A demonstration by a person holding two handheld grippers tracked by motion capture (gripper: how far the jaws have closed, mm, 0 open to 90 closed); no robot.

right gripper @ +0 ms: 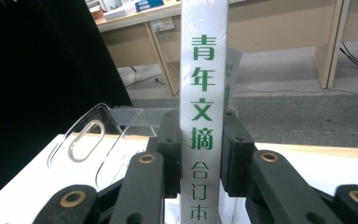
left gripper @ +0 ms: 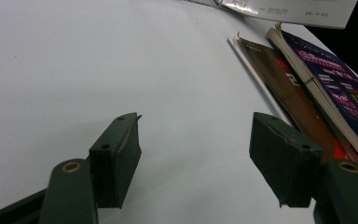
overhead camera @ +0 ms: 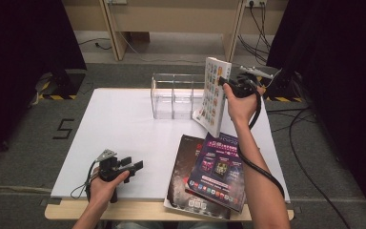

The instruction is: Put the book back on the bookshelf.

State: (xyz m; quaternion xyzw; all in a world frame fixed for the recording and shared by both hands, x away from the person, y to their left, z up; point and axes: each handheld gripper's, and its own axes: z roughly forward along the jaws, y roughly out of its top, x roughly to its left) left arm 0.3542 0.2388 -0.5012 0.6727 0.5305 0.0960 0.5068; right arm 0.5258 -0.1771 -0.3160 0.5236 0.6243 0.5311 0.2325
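White worktop (overhead camera: 119,129) on grey carpet between dark curtains, bearing a clear acrylic rack (overhead camera: 174,95) and two flat magazines (overhead camera: 205,174); right tool (overhead camera: 228,82) clamped on the spine of an upright book (overhead camera: 213,95) beside the rack, green characters readable in the right gripper view; left tool (overhead camera: 131,168) open, empty, low over the worktop.

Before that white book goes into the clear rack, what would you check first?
1. Grip: right gripper has both jaws pressed on the white book's spine: ok.
2. Book upright: roughly, tilted a little: ok.
3. Clear rack slots free beside the book: ok.
4. Book's lower edge lined up with a slot: cannot tell.
5. Left gripper open and resting apart from the work: ok.
6. Magazines stacked on the table, out of the path: ok.
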